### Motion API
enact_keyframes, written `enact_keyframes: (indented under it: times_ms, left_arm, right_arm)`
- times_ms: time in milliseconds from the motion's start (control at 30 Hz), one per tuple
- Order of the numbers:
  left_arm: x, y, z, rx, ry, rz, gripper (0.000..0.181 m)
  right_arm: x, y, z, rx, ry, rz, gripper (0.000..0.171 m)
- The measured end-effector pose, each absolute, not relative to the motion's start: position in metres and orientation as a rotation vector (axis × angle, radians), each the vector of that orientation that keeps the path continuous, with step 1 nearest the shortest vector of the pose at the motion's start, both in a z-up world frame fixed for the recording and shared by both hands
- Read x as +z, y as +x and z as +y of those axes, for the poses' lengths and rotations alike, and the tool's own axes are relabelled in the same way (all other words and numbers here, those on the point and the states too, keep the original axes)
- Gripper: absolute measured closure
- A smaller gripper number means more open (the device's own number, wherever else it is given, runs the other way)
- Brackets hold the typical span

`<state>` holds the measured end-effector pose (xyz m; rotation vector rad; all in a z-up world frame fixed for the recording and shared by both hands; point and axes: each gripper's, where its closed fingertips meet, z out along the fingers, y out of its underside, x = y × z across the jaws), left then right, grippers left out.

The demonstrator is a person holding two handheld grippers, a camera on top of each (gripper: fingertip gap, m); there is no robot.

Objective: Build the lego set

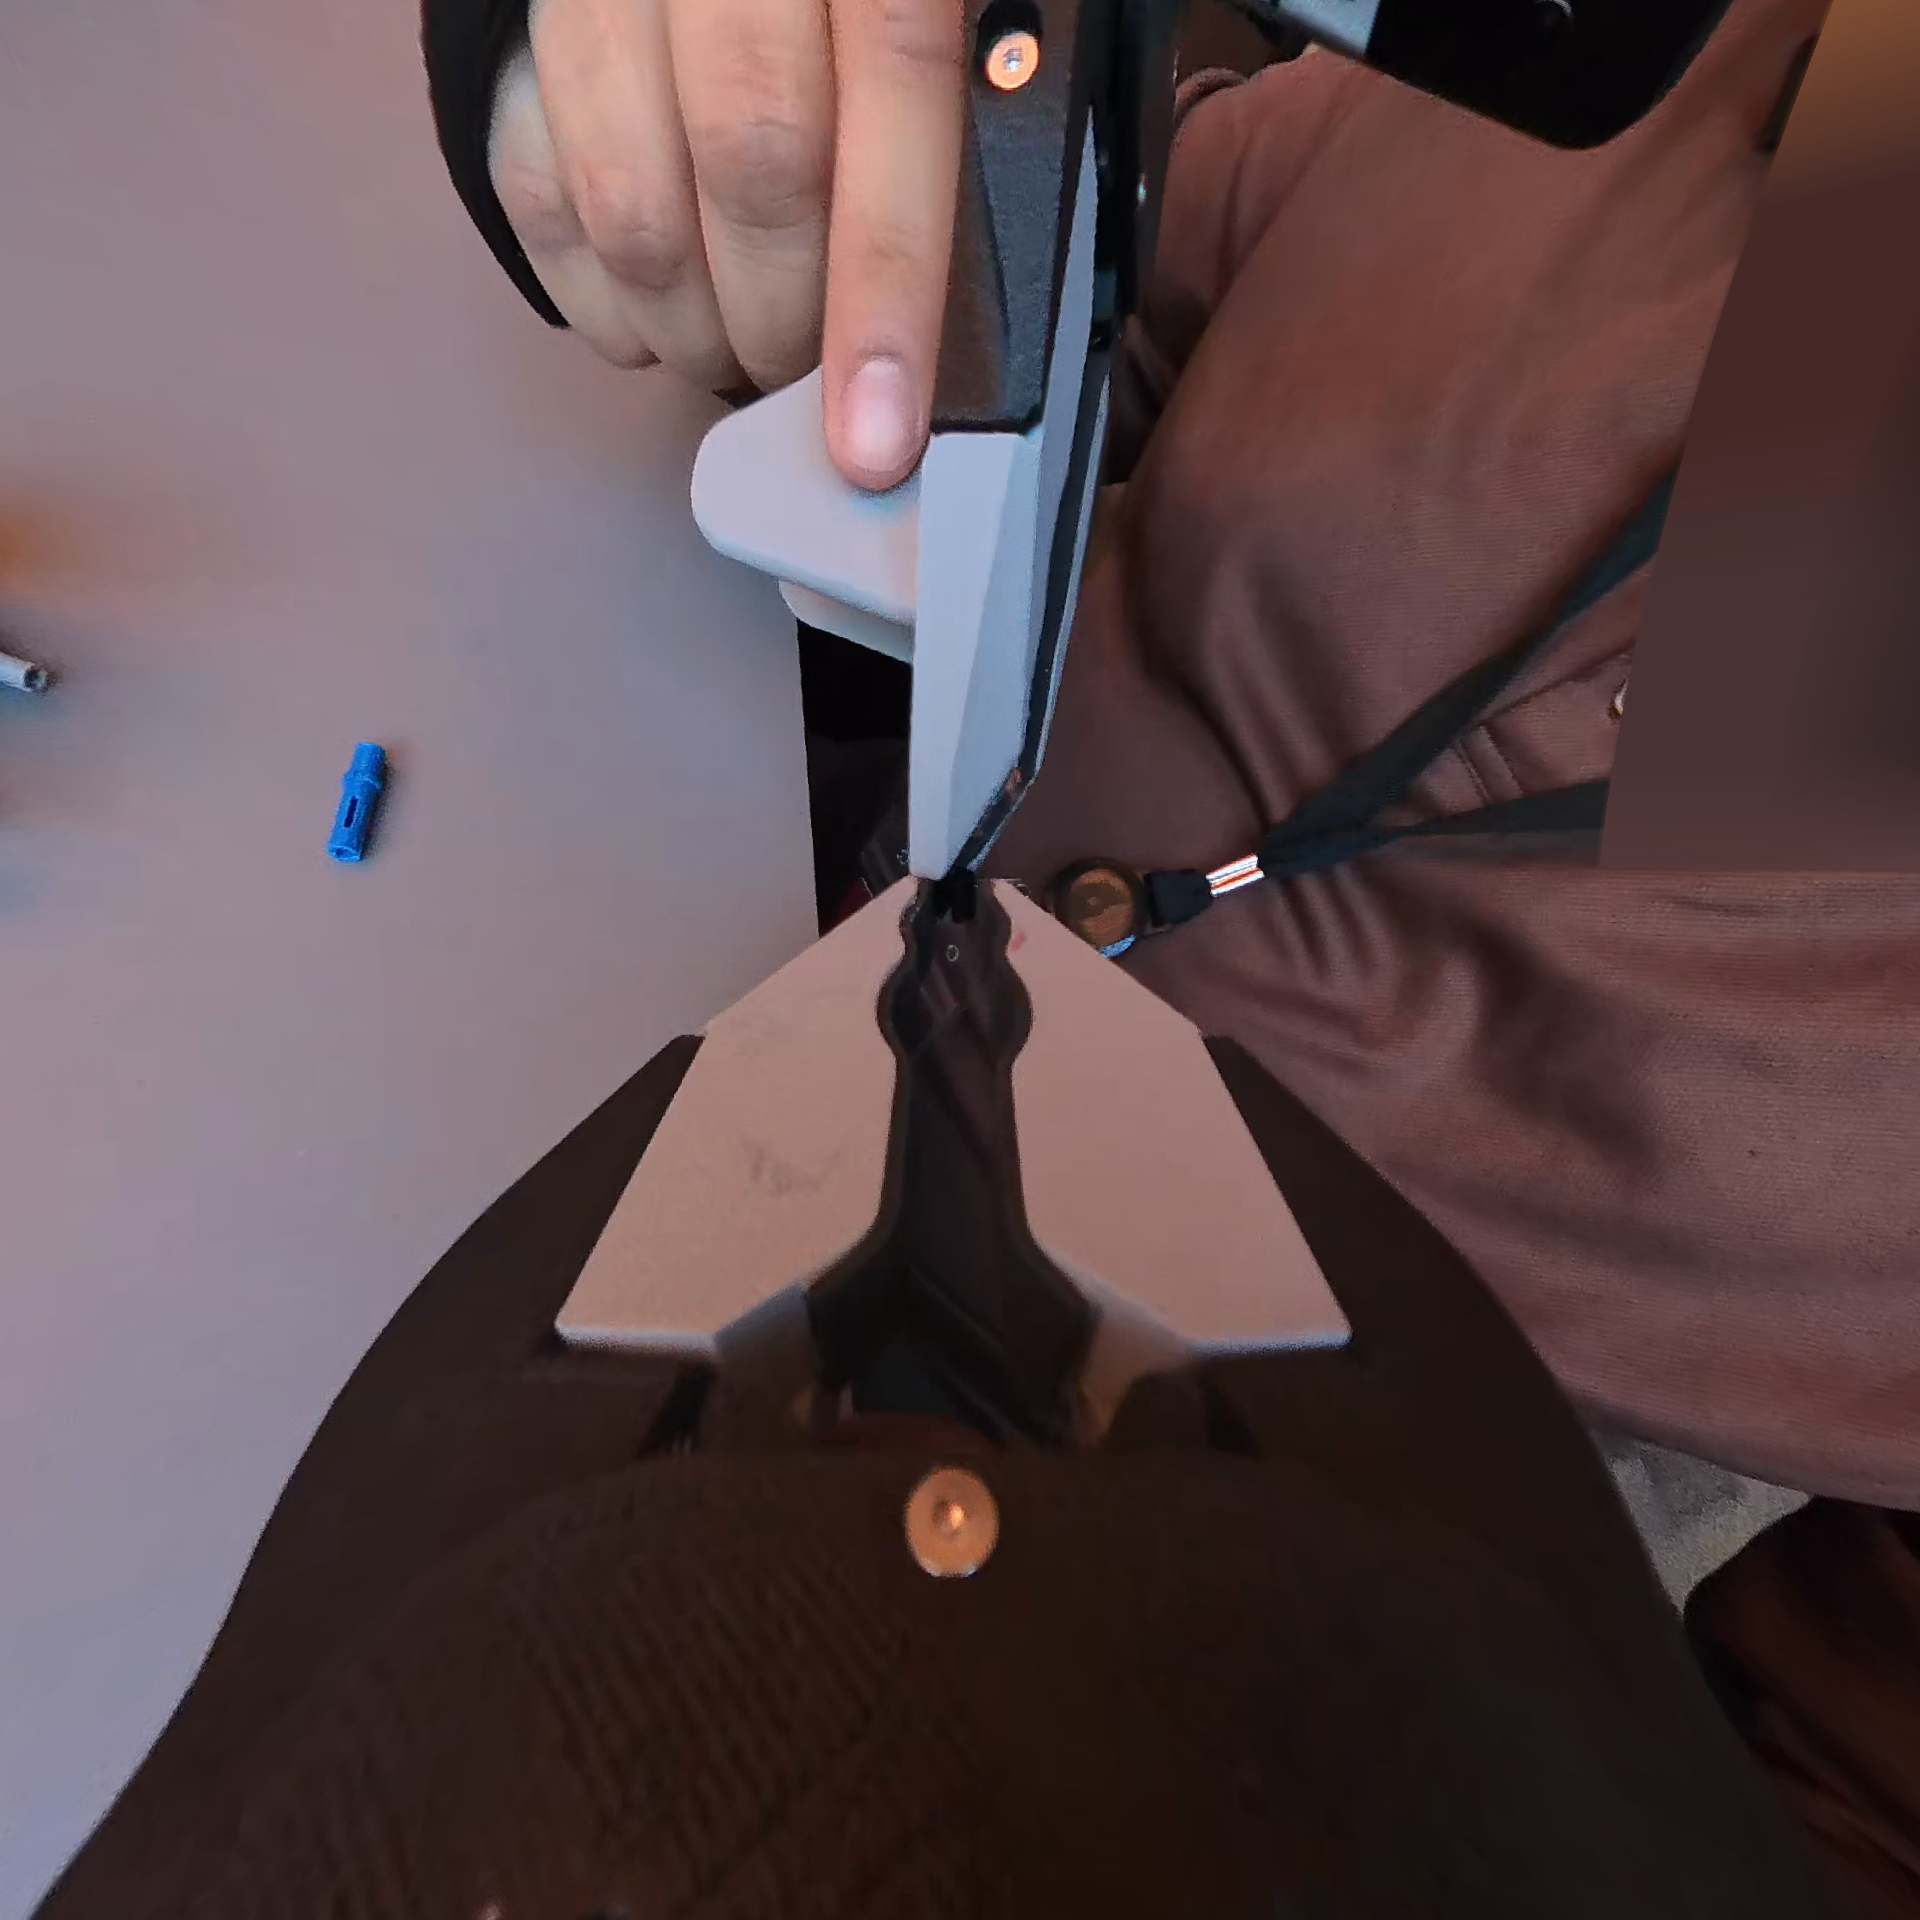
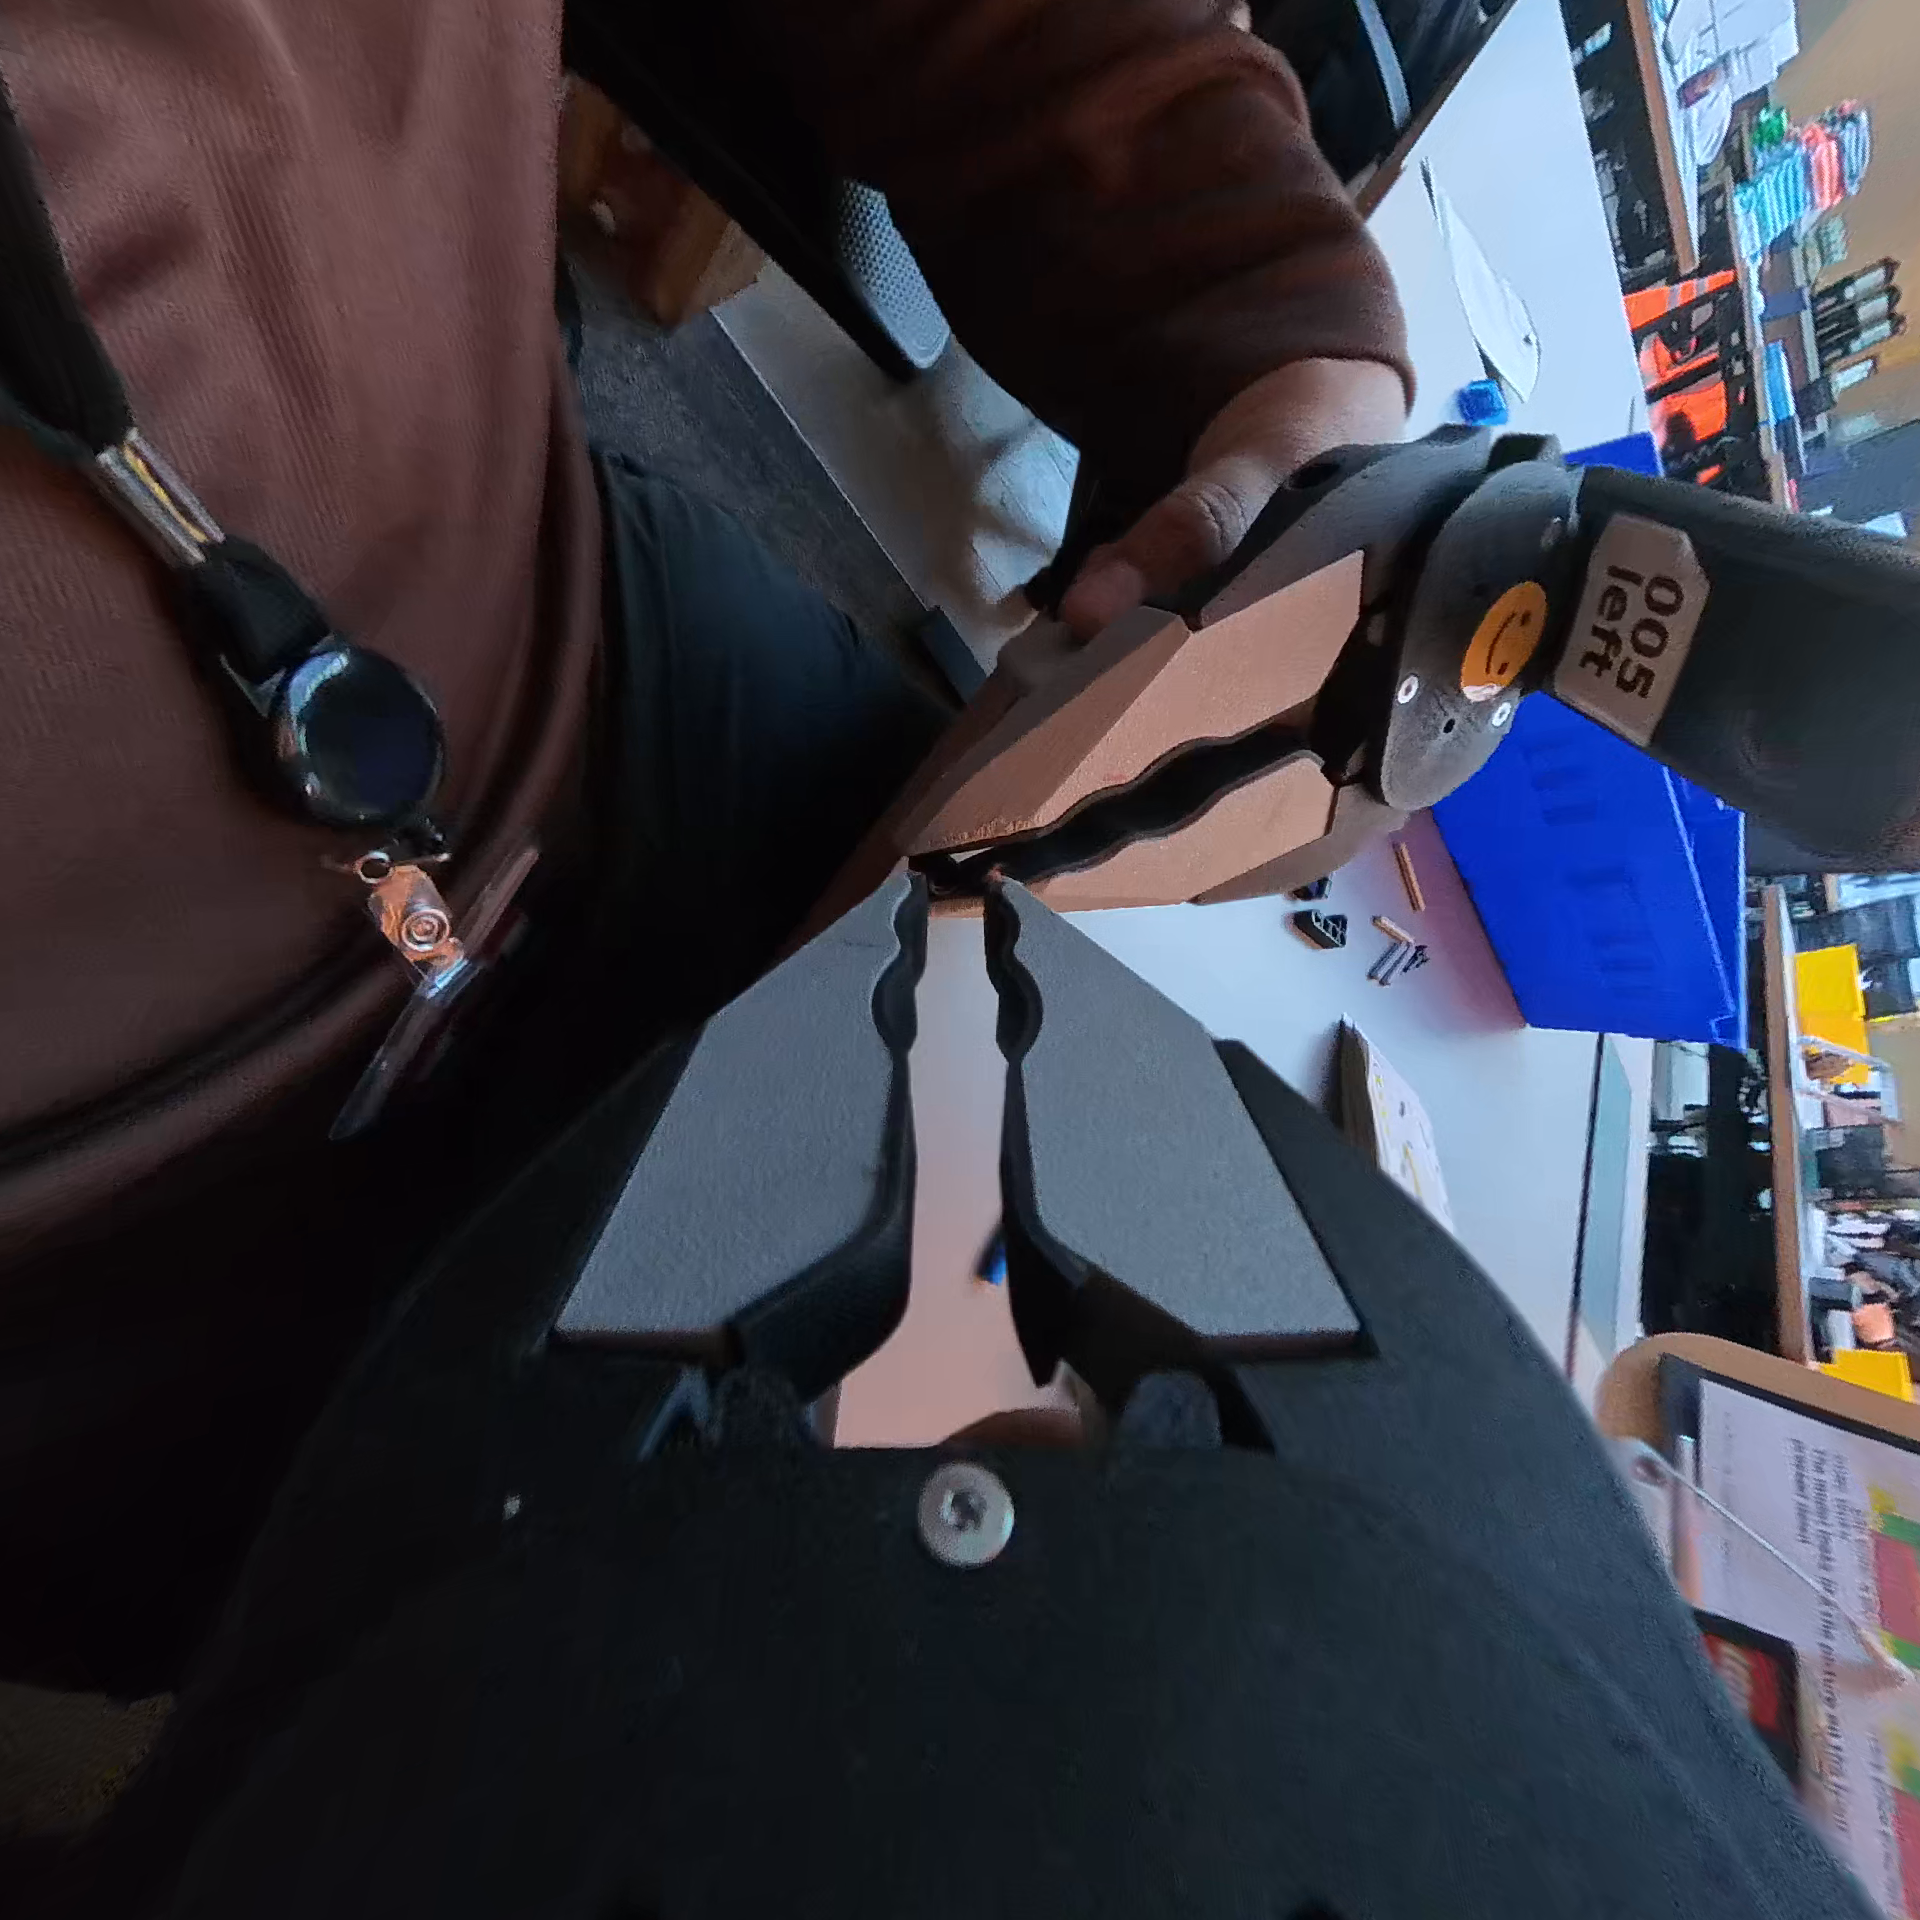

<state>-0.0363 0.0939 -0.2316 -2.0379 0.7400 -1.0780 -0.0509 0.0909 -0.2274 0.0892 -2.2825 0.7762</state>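
Observation:
My left gripper (image 1: 951,902) is shut at the tips on a small black lego piece (image 1: 954,900), held in the air in front of a person's brown top. My right gripper (image 2: 954,889) meets it tip to tip, its narrow-set fingers closed on the same small black piece (image 2: 951,881). In the left wrist view the right gripper (image 1: 940,868) comes down from above, edge-on, held by a hand (image 1: 727,208). In the right wrist view the left gripper (image 2: 940,860) comes in from the right. A blue lego pin (image 1: 356,802) lies on the table to the left.
Loose dark and tan lego pieces (image 2: 1392,951) lie on the white table (image 2: 1195,966) next to a blue bin (image 2: 1590,883). A booklet (image 2: 1403,1132) lies nearby. A black badge reel (image 1: 1091,906) on a lanyard hangs close behind the tips. A pen tip (image 1: 26,677) lies far left.

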Motion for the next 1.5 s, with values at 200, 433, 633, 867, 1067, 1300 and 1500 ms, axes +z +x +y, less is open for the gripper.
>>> enact_keyframes:
  times_ms: [200,433,633,867,1067,1300,1500]
  left_arm:
    - [-0.229,-0.039,0.097,-1.067,-2.022,0.733,0.176]
    - [-0.227,-0.04,0.098,-1.066,-2.007,0.724,0.176]
    - [-0.228,-0.038,0.098,-1.071,-2.014,0.736,0.176]
    - [-0.229,-0.045,0.104,-1.05,-2.033,0.678,0.176]
    - [-0.246,-0.066,0.124,-0.872,-2.145,0.651,0.176]
    - [-0.27,-0.082,0.134,-0.718,-2.285,0.709,0.176]
    - [-0.272,-0.084,0.135,-0.733,-2.295,0.727,0.181]
  right_arm:
    - [-0.225,-0.052,0.093,0.76,0.093,-2.287,0.162]
    - [-0.224,-0.049,0.091,0.768,0.104,-2.276,0.167]
    - [-0.227,-0.049,0.089,0.762,0.113,-2.29,0.165]
    - [-0.229,-0.059,0.097,0.659,0.12,-2.234,0.166]
    - [-0.247,-0.076,0.118,0.503,0.093,-2.225,0.168]
    - [-0.269,-0.089,0.134,0.351,0.147,-2.288,0.168]
    - [-0.27,-0.097,0.142,0.323,0.191,-2.301,0.168]
